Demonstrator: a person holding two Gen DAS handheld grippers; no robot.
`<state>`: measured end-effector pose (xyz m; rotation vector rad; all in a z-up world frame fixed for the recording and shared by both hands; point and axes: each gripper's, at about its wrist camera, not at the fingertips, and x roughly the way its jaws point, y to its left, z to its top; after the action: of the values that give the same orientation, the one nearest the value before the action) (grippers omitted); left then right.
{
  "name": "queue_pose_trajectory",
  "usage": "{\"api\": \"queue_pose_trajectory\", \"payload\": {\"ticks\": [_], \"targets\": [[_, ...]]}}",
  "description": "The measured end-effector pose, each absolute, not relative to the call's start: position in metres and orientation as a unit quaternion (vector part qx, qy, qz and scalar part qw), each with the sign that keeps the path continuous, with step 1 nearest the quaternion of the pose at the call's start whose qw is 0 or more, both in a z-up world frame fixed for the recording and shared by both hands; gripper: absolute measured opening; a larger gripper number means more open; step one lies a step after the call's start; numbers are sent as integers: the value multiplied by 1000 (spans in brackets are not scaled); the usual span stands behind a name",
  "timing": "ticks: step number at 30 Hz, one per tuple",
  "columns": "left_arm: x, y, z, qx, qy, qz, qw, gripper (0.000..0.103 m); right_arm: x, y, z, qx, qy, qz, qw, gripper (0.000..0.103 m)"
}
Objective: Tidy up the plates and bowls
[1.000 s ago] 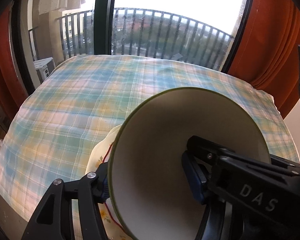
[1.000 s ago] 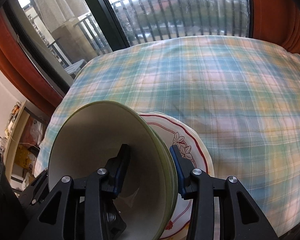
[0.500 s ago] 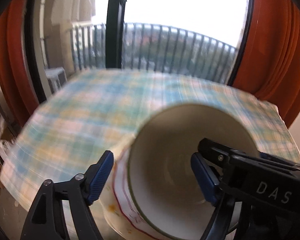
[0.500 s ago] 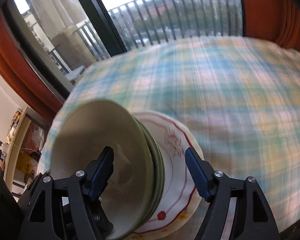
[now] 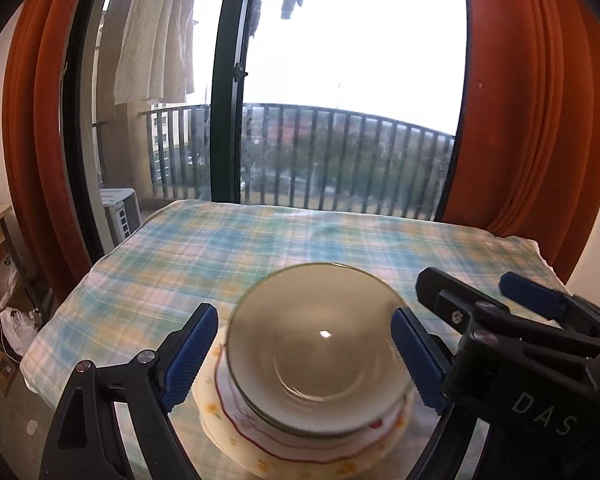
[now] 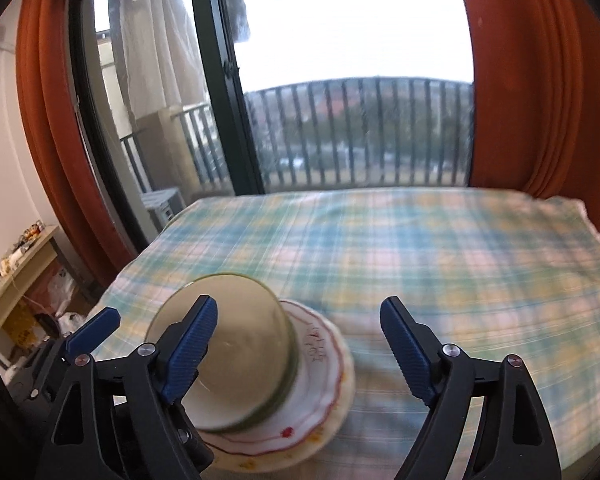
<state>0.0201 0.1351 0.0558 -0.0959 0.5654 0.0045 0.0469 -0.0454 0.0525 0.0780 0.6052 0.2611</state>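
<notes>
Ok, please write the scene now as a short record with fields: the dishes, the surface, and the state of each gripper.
dishes: green-rimmed bowl stacked on a red-trimmed plate, which lies on a yellow-flowered plate
surface: plaid tablecloth, stack near its front edge
left gripper: open, jaws either side of the bowl, not touching
right gripper: open, holding nothing, to the right of the stack
background: balcony railing, orange curtains

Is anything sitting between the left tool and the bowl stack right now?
Nothing visible. The left tool is open, its fingers on either side of the bowl, which sits on the plates on the checked tablecloth. The right tool is open beside the stack, not across the path.
</notes>
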Motion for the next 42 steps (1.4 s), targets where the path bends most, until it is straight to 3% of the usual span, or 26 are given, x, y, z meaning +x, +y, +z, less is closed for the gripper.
{"api": "queue_pose_trajectory", "payload": {"ticks": [10, 21, 42], "targets": [[-12, 101, 43, -29, 253, 11, 967, 103, -7, -93, 44, 8, 237, 94, 967, 97], [-30, 69, 15, -5, 264, -1, 965, 103, -33, -141, 7, 33, 246, 52, 967, 99], [-42, 59, 6, -6, 246, -4, 969, 103, -53, -162, -4, 37, 226, 11, 973, 99]]}}
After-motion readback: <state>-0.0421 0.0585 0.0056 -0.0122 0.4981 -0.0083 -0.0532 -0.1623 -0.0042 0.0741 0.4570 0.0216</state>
